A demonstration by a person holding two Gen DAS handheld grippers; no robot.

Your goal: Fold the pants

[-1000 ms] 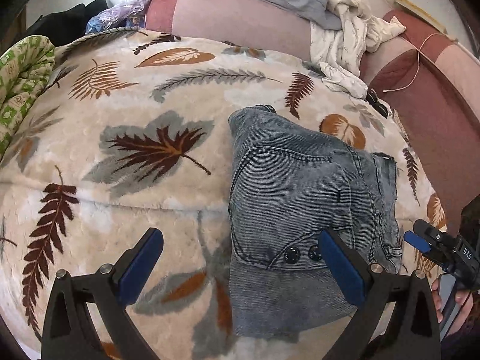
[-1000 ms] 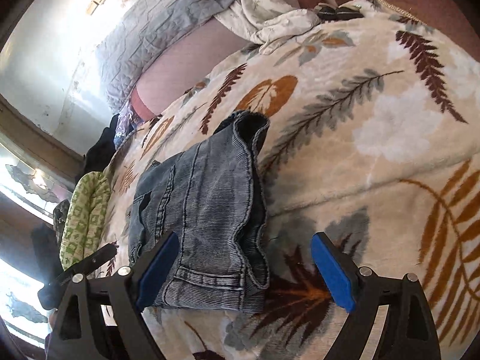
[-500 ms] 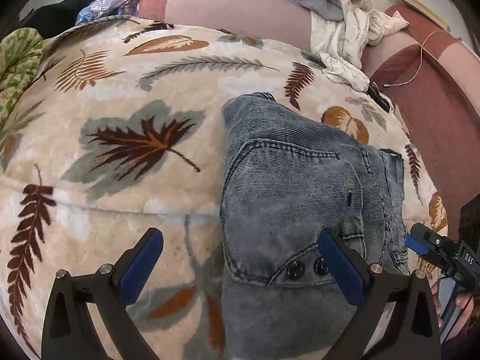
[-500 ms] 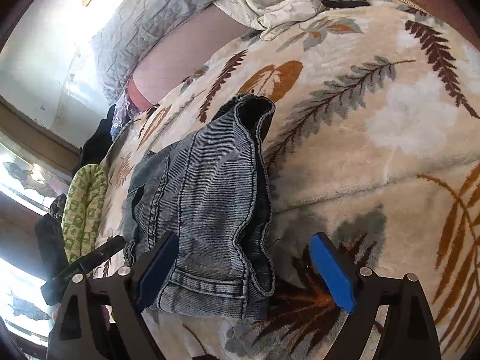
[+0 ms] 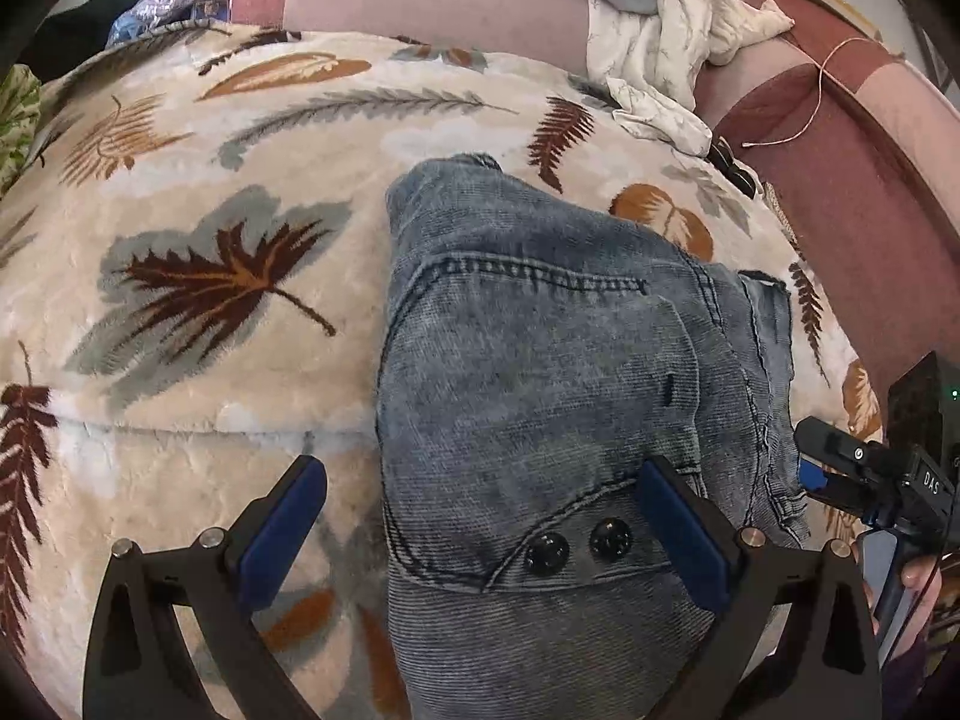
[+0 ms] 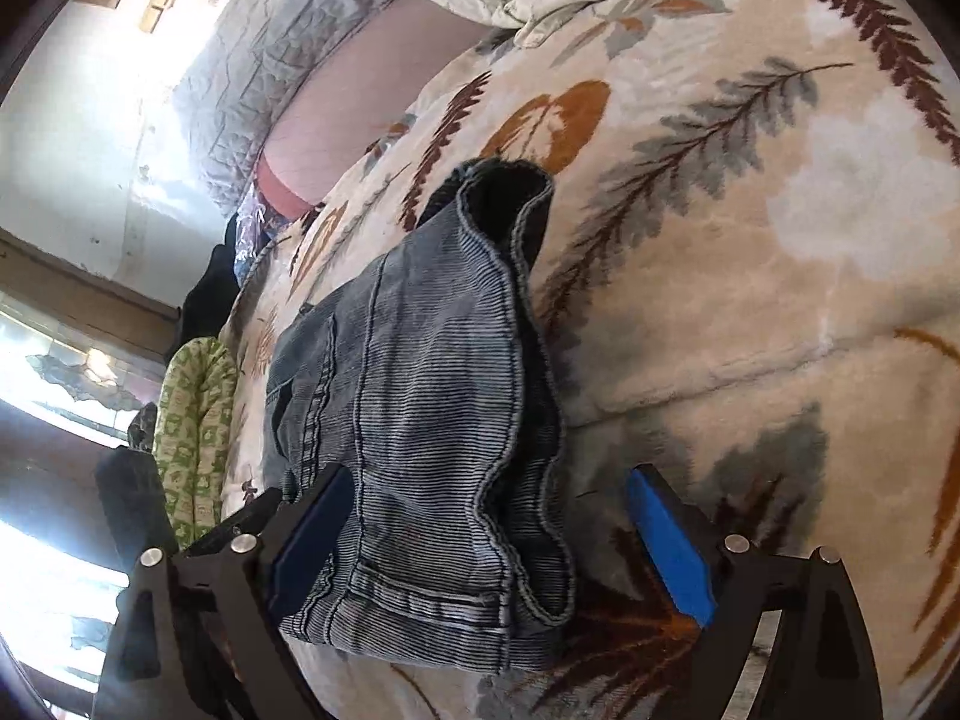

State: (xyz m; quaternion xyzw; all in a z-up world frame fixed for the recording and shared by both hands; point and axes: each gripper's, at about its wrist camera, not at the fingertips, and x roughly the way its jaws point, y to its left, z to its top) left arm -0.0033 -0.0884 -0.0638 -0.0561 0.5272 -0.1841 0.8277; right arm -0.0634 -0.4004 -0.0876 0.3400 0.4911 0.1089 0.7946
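Folded blue-grey denim pants lie on a leaf-patterned blanket, with a pocket flap and two black buttons facing me. My left gripper is open, straddling the pants' left edge close above them. My right gripper is open and empty, straddling the near waistband corner of the pants. It also shows in the left wrist view at the pants' right side. The left gripper's finger shows in the right wrist view.
The blanket covers a bed. A crumpled white cloth and a grey quilt lie at the far end by pink and maroon cushions. A green patterned cloth lies at the far side.
Both grippers moved forward and closer to the pants, which now fill more of each view. Both stay open.
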